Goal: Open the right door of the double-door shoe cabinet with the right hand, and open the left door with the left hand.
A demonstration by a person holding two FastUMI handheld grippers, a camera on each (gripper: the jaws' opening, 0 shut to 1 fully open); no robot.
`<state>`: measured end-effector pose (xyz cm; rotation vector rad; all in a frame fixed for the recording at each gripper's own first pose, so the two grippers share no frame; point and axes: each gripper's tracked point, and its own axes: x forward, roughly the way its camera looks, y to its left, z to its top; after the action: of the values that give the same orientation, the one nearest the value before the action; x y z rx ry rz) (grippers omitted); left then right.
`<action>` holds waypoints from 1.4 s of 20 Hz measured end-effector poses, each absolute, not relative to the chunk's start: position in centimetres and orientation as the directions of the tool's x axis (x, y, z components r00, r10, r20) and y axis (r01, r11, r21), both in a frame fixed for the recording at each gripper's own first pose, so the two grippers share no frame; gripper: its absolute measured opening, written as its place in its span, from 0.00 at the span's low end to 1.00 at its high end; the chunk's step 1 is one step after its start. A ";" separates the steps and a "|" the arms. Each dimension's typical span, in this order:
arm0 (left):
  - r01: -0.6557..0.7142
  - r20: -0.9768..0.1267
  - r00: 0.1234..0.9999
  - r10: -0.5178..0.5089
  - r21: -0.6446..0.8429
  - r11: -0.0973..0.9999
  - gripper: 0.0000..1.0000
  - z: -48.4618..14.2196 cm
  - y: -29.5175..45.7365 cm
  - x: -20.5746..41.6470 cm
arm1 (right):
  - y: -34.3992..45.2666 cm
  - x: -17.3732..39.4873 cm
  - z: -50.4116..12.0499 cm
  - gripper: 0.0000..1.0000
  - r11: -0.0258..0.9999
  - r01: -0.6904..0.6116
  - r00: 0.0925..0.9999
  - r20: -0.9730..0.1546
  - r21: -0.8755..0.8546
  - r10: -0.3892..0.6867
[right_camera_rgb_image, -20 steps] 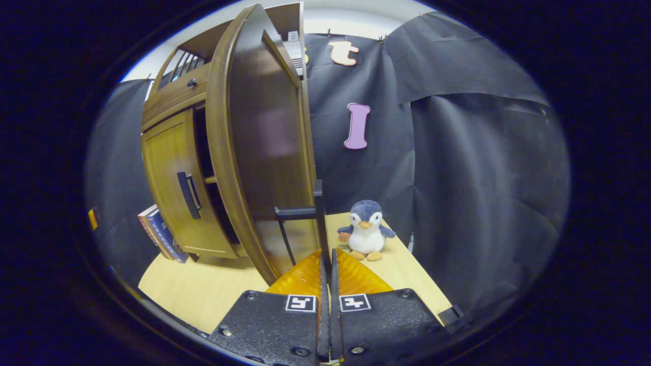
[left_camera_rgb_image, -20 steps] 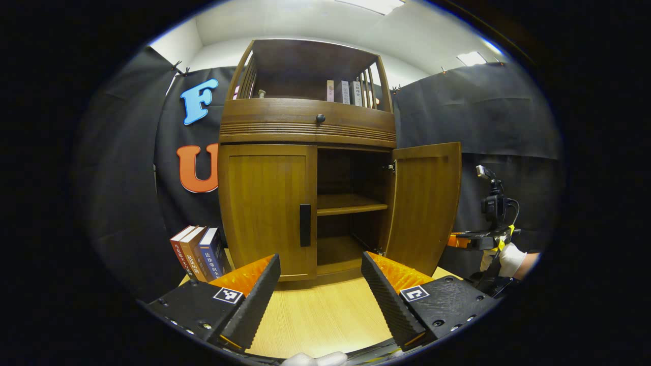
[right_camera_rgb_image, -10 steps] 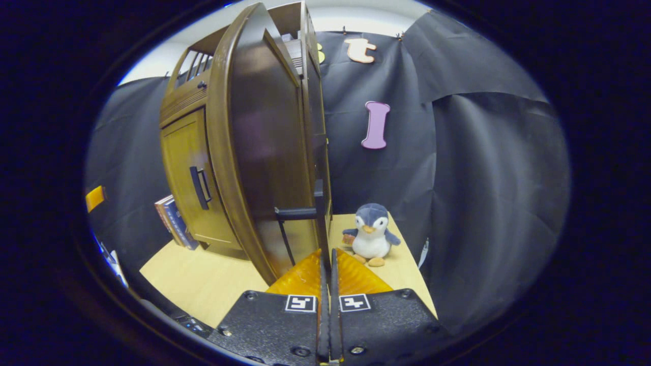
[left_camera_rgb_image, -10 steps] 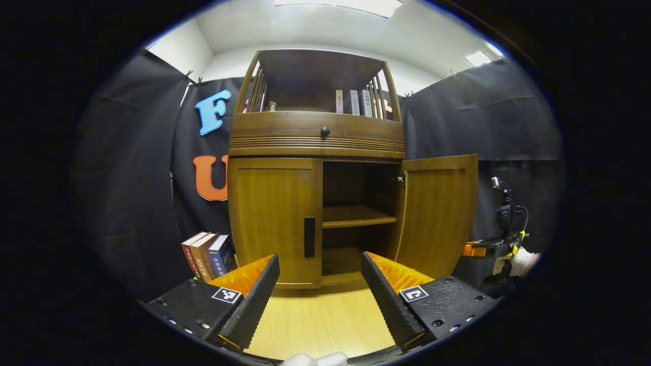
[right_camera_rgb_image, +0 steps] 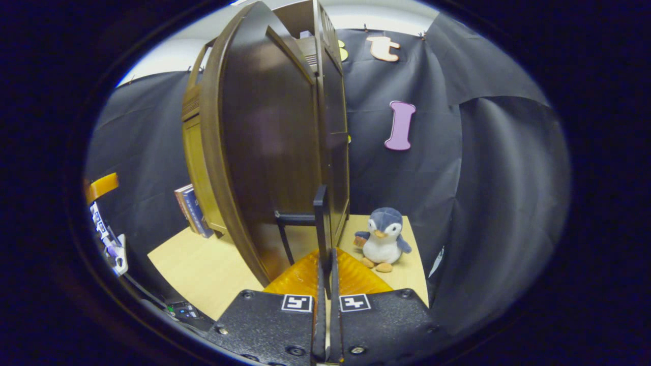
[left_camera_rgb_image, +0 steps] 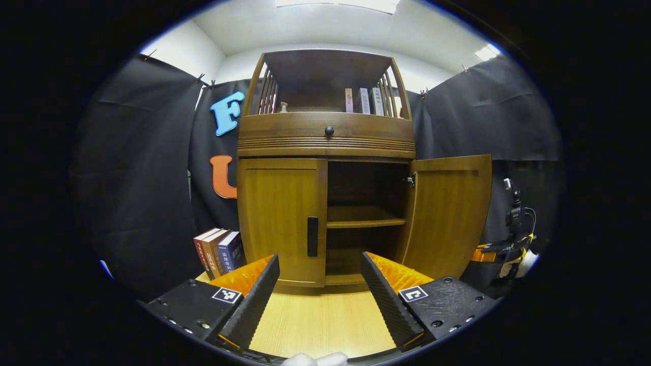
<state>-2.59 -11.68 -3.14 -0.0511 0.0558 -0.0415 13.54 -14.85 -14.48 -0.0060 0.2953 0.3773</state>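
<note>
The wooden shoe cabinet (left_camera_rgb_image: 325,137) stands on the table ahead of me. Its left door (left_camera_rgb_image: 277,218) is closed, and the black handle (left_camera_rgb_image: 312,236) sits at that door's inner edge. The right door (left_camera_rgb_image: 450,213) is swung wide open, showing an inner shelf (left_camera_rgb_image: 363,222). My left gripper (left_camera_rgb_image: 319,255) is open, hanging short of the left door with nothing between its fingers. My right gripper (right_camera_rgb_image: 325,256) is shut on the right door's handle (right_camera_rgb_image: 320,213), with the door (right_camera_rgb_image: 269,152) seen nearly edge-on. From the left gripper view, the right gripper (left_camera_rgb_image: 501,249) is beyond the open door.
Three books (left_camera_rgb_image: 218,251) lean against the cabinet's left side. A plush penguin (right_camera_rgb_image: 382,239) sits on the light wooden table (left_camera_rgb_image: 320,320) behind the open right door. More books stand on the cabinet's top shelf (left_camera_rgb_image: 363,100). Black cloth walls close the booth.
The right door has swung further open with my right gripper on its handle. In the left gripper view the cabinet has drifted right and a little farther off; the left gripper stays open.
</note>
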 end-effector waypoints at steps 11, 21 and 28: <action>0.051 -0.050 0.997 -0.052 -0.025 0.998 0.97 -2.8 -9.5 -0.6 | -16.1 6.8 -6.4 0.69 0.956 -0.284 0.946 -0.185 -0.079 0.266; 0.039 -0.040 0.998 -0.039 -0.014 0.999 0.96 -3.4 -4.7 0.6 | -6.8 3.4 -3.0 0.96 0.987 -0.160 0.984 -0.079 -0.033 0.157; 0.036 -0.042 0.998 -0.037 -0.005 0.999 0.96 -5.0 -3.2 1.0 | 0.7 2.1 -7.4 0.96 0.990 -0.140 0.979 -0.145 0.020 0.142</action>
<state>0.96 -3.19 -4.99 -0.0043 0.0419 -0.0365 2.10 0.68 -7.41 0.0099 0.1469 0.1422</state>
